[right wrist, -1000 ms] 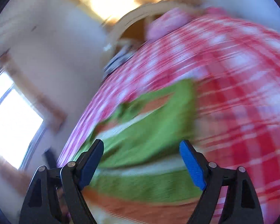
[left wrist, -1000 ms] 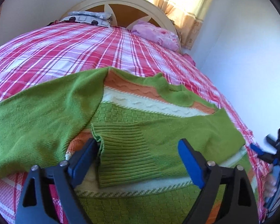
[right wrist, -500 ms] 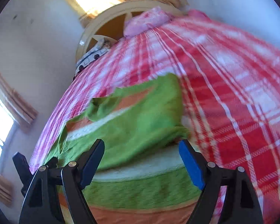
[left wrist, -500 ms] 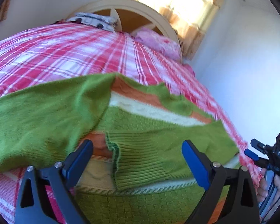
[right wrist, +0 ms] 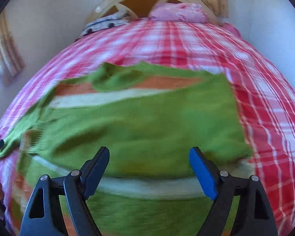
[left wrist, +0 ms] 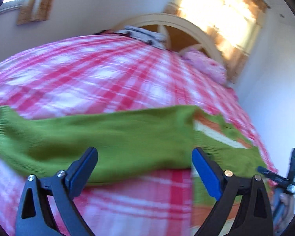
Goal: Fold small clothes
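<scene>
A green knit sweater (right wrist: 147, 122) with orange and cream stripes lies flat on the red-and-white checked bed. One sleeve is folded across its body. In the left wrist view the other sleeve (left wrist: 88, 137) stretches out to the left over the bedspread. My left gripper (left wrist: 144, 169) hovers above that sleeve, jaws wide apart with nothing between them. My right gripper (right wrist: 149, 167) hangs over the sweater's folded right side, also open and empty. At the right edge of the left wrist view, the right gripper (left wrist: 281, 177) shows with a hand below it.
The checked bedspread (right wrist: 265, 98) spreads out beyond the sweater on all sides. At the bed's head are a pink pillow (right wrist: 177, 12), a spotted pillow (right wrist: 106, 23) and a cream arched headboard (left wrist: 179, 25). A white wall (left wrist: 275, 98) runs along the bed's right side.
My left gripper has swung left, from over the folded sleeve cuff to over the outstretched sleeve. My right gripper has swung round to look straight up the bed, above the sweater's right side.
</scene>
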Motion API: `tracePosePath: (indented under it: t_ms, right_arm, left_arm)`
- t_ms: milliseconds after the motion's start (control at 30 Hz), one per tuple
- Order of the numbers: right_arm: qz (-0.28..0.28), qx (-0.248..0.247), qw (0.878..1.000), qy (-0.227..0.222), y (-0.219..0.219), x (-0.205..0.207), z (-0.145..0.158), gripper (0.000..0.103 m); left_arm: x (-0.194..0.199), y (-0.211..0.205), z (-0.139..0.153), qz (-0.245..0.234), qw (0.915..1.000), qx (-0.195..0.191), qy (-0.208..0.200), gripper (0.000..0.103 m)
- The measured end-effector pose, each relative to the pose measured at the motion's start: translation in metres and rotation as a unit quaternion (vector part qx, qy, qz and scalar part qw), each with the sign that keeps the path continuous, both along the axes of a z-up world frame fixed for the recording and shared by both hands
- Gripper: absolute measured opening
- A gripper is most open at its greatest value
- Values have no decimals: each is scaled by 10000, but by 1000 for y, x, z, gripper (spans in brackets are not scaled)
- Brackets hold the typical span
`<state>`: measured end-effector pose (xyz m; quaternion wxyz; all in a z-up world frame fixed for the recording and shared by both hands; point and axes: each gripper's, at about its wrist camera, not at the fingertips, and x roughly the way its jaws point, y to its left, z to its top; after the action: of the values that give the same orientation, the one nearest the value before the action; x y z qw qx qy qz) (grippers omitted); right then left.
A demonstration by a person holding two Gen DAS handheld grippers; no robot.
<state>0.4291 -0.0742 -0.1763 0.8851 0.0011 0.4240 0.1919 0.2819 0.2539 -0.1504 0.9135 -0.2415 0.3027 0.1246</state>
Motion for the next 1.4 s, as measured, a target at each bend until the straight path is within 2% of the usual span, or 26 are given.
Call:
tracePosePath:
  t_ms: [133,200,300,367,500,567,733,1000,1033,1133,1267,1300,1333,1367,1400]
  right_arm:
    - [916,249,9952,-247,52,-19,11,84]
    - [1367,71,9904,-194,82,-27,2,84]
    - [1994,-277,9795,78,114,-45,-23,85]
    - [2324,-790,9690,-286,126,-69,-25,86]
    - [2978,-672,9520,-228,122,-97,-27,88]
    - [3045,-704,9492,-367,121,-103,-28,89]
    - [2958,-476,9537,-257,115,-101,-29,89]
    - [2927,-516,9543,-313,121,-101,-31,89]
    - [2921,-509,9545,-316,120,-102,-31,90]
    - [2857,-528,9562,-356,119,-102,-30,90]
    - [2820,-536,9572,-374,118,-101,-31,90]
    - [2805,-540,9576,-381,118,-101,-31,90]
    - [2794,-544,9579,-387,117,-101,-31,90]
    - [2778,-551,9582,-397,117,-101,-31,90]
    - [2759,-560,9587,-408,117,-101,-30,90]
  left_arm:
    - [-22,34,-1,560,9976,346,230,99]
    - [-34,50,-3,727,9957,466,339,99]
    - [-52,73,-6,949,9934,448,458,99]
    - [-63,86,-8,1093,9913,494,533,99]
    - [-81,113,-14,1433,9861,499,683,99]
    - [-90,126,-18,1635,9835,320,705,99]
    - [-101,152,-33,2046,9757,-280,732,98]
    - [-92,152,-35,2039,9767,-300,596,94]
    - [-92,153,-34,2061,9764,-316,570,89]
    - [-95,156,-34,2035,9763,-683,285,74]
    - [-94,165,-38,2147,9723,-915,106,62]
    - [-93,168,-39,2180,9713,-950,85,52]
    - [-92,170,-40,2206,9704,-978,61,32]
    - [-91,173,-42,2184,9703,-1042,64,17]
    - [-91,176,-46,2084,9701,-1242,73,6]
